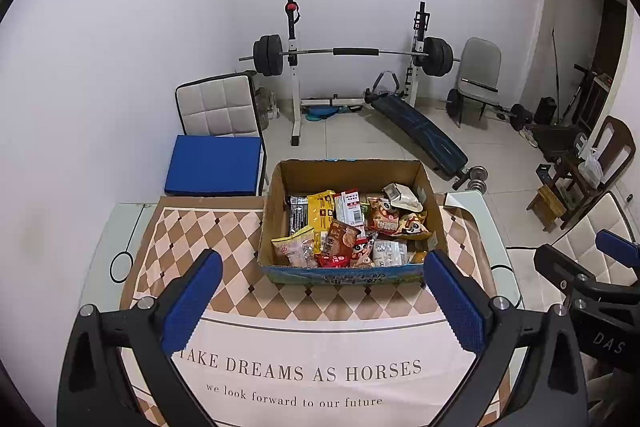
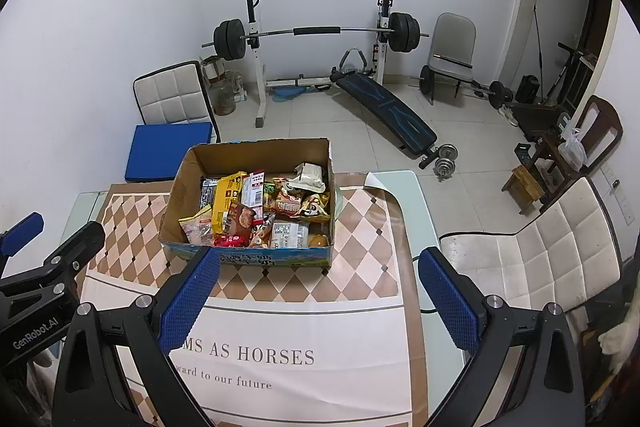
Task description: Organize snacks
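An open cardboard box (image 1: 276, 211) stands at the far side of the table and also shows in the right wrist view (image 2: 180, 195). It holds several snack packets: a yellow packet (image 1: 322, 213), a brown packet (image 1: 340, 239), a white bag (image 1: 404, 197) and others. My left gripper (image 1: 322, 291) is open and empty, held above the tablecloth in front of the box. My right gripper (image 2: 318, 287) is open and empty, to the right of the left one, also short of the box.
The table (image 1: 108, 227) carries a checked cloth with printed text (image 1: 320, 371). A padded chair (image 2: 540, 255) stands at the right. A chair with a blue cushion (image 1: 214, 167) stands beyond the table, and a barbell rack (image 1: 352, 53) and bench (image 1: 420, 127) stand behind it.
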Motion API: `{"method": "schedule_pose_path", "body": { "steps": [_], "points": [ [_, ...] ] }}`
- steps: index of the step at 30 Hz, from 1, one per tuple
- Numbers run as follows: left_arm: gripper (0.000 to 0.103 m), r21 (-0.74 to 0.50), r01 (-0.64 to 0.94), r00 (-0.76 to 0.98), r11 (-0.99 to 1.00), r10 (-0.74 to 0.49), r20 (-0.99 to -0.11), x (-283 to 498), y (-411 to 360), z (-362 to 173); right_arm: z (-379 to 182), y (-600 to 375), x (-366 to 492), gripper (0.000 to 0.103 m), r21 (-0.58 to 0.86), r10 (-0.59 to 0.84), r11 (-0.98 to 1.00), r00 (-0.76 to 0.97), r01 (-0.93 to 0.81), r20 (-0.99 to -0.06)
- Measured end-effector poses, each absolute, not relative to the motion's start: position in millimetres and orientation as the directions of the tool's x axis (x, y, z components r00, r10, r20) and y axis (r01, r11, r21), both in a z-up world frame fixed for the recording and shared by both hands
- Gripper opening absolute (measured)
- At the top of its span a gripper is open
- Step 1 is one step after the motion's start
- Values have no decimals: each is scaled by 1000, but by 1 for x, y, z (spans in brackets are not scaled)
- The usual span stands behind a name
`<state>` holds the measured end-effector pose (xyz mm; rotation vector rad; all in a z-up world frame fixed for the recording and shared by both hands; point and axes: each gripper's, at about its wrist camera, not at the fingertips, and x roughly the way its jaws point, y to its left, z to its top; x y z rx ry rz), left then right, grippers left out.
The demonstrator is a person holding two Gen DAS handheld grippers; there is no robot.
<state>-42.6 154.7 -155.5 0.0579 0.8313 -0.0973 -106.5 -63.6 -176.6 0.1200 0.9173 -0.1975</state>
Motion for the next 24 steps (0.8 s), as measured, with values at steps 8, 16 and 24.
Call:
{"method": "schedule_pose_path", "body": {
  "steps": [8, 16, 24],
  "points": [
    [103, 19, 116, 672, 993, -65, -737, -40, 156, -151, -175, -65, -110, 101, 23, -117, 974, 590, 224, -799],
    [103, 19, 121, 672, 992, -68, -737, -41, 157, -151, -175, -66, -111, 101, 24, -118, 974, 590, 227, -799],
    [103, 20, 125, 671, 992, -70, -738, -42, 158, -153, -174, -66, -112, 101, 21, -120, 974, 592, 225, -797]
  ]
}}
